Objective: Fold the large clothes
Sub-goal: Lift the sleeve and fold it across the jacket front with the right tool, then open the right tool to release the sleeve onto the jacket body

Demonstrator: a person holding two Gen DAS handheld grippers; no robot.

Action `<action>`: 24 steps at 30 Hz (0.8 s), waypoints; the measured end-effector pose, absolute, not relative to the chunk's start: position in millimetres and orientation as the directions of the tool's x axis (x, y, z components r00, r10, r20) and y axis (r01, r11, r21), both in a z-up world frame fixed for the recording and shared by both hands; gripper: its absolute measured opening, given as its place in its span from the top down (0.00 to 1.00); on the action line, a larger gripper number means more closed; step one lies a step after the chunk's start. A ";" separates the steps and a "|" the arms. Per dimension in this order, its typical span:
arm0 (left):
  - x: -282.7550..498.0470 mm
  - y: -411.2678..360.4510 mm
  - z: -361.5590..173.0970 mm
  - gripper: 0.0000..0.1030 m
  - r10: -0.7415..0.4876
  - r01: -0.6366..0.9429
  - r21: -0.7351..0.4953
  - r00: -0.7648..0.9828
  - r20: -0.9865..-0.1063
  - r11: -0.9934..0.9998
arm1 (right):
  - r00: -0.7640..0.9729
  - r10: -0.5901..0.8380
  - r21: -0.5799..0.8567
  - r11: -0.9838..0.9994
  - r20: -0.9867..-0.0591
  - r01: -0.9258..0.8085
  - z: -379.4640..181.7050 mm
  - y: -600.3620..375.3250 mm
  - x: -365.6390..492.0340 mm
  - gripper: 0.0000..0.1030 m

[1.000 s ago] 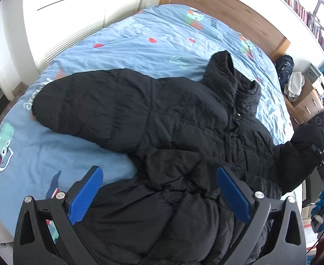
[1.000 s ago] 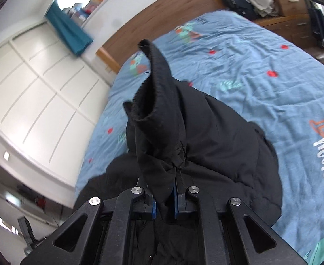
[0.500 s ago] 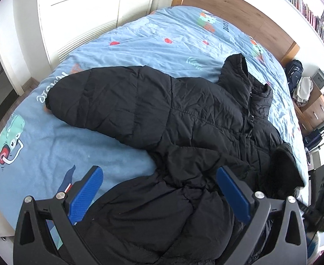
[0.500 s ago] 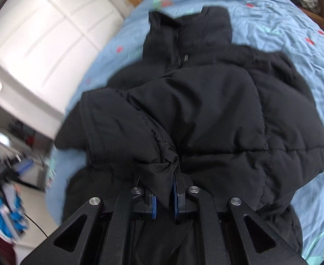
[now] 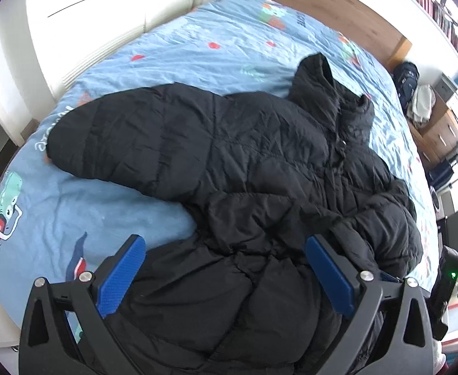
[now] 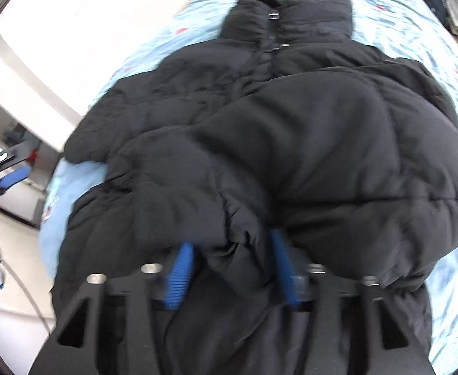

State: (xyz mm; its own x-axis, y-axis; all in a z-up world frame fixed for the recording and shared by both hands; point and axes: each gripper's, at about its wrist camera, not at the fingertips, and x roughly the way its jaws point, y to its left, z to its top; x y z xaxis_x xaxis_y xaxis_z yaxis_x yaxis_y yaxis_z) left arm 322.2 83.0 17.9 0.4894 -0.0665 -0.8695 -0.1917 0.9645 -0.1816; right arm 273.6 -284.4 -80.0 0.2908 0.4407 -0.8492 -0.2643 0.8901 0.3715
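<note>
The black puffer jacket (image 5: 260,168) lies on the bed (image 5: 172,50), 1 sleeve folded across its front. The right gripper (image 6: 230,268) has just been opening, cuff (image 6: 235,250) loose between its pads. The left gripper (image 5: 225,268) hovers wide open.

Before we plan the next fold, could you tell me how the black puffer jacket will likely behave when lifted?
The black puffer jacket looks floppy: its sleeve lies slumped over the front. Its puffy quilting suggests it is light for its bulk, and likely to spring back after folding.

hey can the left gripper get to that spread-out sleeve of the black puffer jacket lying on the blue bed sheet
Probably yes. The left gripper hangs open over the black puffer jacket, and the spread-out sleeve lies flat on the blue bed sheet with nothing on top of it or between it and the gripper.
</note>
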 end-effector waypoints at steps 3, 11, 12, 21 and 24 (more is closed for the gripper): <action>325.1 65.4 18.0 0.00 -0.082 -0.165 -0.184 0.488 -0.869 0.969 | 0.274 0.474 0.387 0.866 -0.837 -0.317 -71.2 -278.2 260.2 0.46; 334.1 -2.9 14.3 0.00 -0.118 -0.097 -0.187 0.484 -0.867 0.978 | 0.387 0.448 0.362 0.890 -0.806 -0.276 -32.4 -346.0 264.5 0.46; 335.8 -11.7 12.3 0.00 -0.127 -0.089 -0.193 0.482 -0.867 0.977 | 0.405 0.430 0.347 0.900 -0.807 -0.264 -28.5 -357.1 268.7 0.46; 364.7 -123.5 -21.8 0.00 -0.131 0.010 -0.146 0.504 -0.854 0.989 | 0.449 0.291 0.218 0.954 -0.845 -0.208 -42.6 -424.7 320.9 0.46; 376.6 -148.3 -45.9 0.00 -0.101 0.018 -0.106 0.493 -0.864 0.994 | 0.433 0.289 0.219 0.954 -0.854 -0.205 -58.7 -429.1 333.1 0.46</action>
